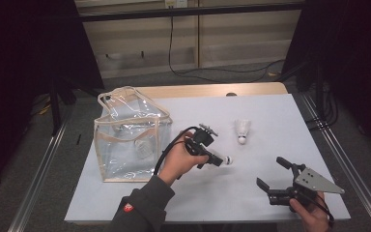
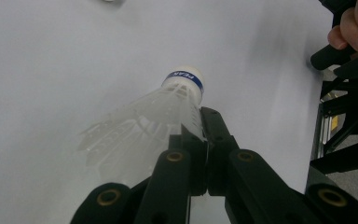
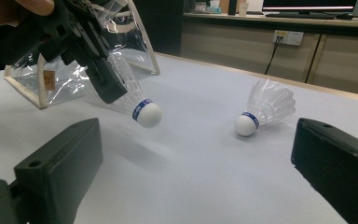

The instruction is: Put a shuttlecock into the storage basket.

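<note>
Left gripper point(image 1: 218, 160) clamped on the feather skirt of a shuttlecock point(image 2: 168, 116), jaws drawn nearly together with the thin skirt wall pinched between them; cork tip leads, pointing away from the hand, and in the right gripper view the shuttlecock hangs clear of the table, its shadow below it. Judged very light, so weight is no concern; the skirt is thin, springy and easily crushed or bent, the rounded cork is the only firm part but smooth and likely to slip from flat pads. The present hold on the skirt rim looks workable if pressure is kept gentle; a grip near the banded collar where skirt meets cork would probably be sturdier. Right gripper point(image 1: 279, 180) rests low near the table's front right, jaws spread wide, nothing between them. Second shuttlecock point(image 1: 242, 130) lies on its side on the white table point(image 1: 280, 116), well apart from the held one, cork toward the person. Clear bag point(image 1: 130, 137) with beige trim stands upright at the left, mouth open at the top, something small inside it. Open surface between the bag and the held shuttlecock looks unobstructed; the bag's soft walls and handle loops may sag or catch on entry. Table's right edge is close to the right gripper.
</note>
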`<act>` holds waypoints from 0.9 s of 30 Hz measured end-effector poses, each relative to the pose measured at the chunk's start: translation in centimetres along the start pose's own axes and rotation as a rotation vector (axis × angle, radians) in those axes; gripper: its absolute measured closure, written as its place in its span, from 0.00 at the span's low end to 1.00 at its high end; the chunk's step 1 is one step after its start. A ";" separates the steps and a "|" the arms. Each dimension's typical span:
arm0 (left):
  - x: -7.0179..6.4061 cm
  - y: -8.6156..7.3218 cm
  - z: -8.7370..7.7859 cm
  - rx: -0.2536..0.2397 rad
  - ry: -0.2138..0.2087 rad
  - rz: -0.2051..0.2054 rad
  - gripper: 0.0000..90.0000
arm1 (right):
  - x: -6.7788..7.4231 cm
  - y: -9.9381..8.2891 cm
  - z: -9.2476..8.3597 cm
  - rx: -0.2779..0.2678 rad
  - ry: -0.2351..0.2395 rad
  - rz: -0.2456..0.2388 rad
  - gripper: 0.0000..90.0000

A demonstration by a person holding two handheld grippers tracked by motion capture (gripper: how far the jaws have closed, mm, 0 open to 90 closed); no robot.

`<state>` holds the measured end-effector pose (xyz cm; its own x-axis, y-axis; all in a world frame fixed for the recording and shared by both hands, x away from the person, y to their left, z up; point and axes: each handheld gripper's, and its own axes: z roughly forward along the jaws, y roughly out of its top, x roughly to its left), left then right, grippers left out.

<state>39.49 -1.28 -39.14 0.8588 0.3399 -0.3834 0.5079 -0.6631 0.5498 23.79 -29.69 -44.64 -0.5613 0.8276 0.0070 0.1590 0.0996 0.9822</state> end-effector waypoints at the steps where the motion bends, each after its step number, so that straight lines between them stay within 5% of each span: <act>1: 0.0 0.0 -0.1 0.001 0.001 0.002 0.99 | 0.0 0.0 0.0 0.001 0.001 -0.003 0.02; 27: -0.3 0.6 -3.1 0.026 -0.014 -0.010 0.99 | -0.1 0.1 0.4 -0.002 0.013 0.000 0.02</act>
<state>39.81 0.30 -36.37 0.8525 0.3371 -0.3995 0.5144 -0.6768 0.5266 24.19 -29.53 -44.61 -0.5714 0.8206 0.0096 0.1573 0.0981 0.9827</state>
